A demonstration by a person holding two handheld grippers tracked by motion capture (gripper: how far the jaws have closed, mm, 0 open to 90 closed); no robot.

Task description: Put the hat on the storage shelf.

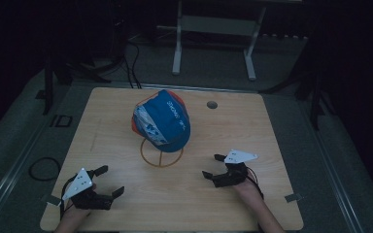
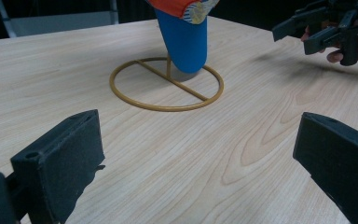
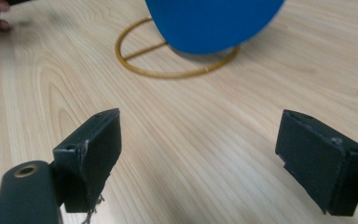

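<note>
A blue cap (image 1: 162,119) with white lettering and orange trim hangs on a gold wire stand (image 1: 161,154) in the middle of the wooden table (image 1: 126,107). Its blue brim (image 2: 182,39) points down over the stand's ring base (image 2: 167,84). The brim (image 3: 212,23) also covers part of the ring (image 3: 168,72) in the right gripper view. My left gripper (image 1: 110,180) rests open near the front left corner. My right gripper (image 1: 212,166) stands open to the right of the stand. Both hold nothing. The right gripper (image 2: 303,35) also appears far off in the left gripper view.
A round cable hole (image 1: 212,104) sits near the table's far edge. Behind the table stands a white frame (image 1: 213,34) on the floor. A cable loop (image 1: 44,168) lies on the floor to the left.
</note>
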